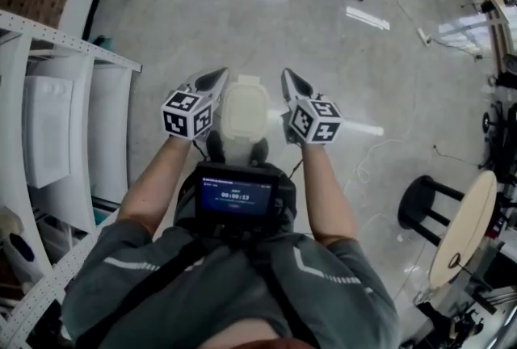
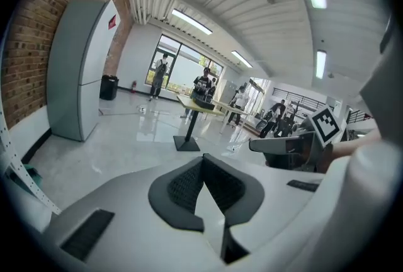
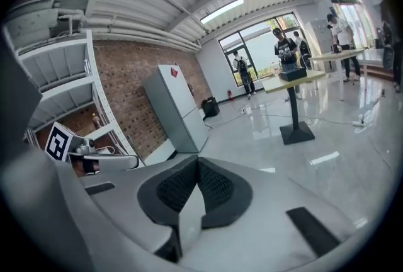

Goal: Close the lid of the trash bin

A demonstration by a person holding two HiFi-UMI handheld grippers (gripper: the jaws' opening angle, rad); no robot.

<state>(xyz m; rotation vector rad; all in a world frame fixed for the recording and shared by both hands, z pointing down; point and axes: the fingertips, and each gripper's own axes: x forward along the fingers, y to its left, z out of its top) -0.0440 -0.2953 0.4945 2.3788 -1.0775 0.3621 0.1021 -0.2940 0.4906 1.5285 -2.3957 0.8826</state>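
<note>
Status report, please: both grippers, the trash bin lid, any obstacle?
Left gripper shut, empty. Right gripper shut, empty. Both flank the trash bin lid, which seems down from above. Nothing seen in the way.

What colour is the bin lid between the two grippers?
The bin lid is cream, an off-white; it shows best in the head view.

glossy polished floor (image 1: 323,40), matt cream plastic trash bin (image 1: 244,109), rough red brick wall (image 2: 25,44)
</note>
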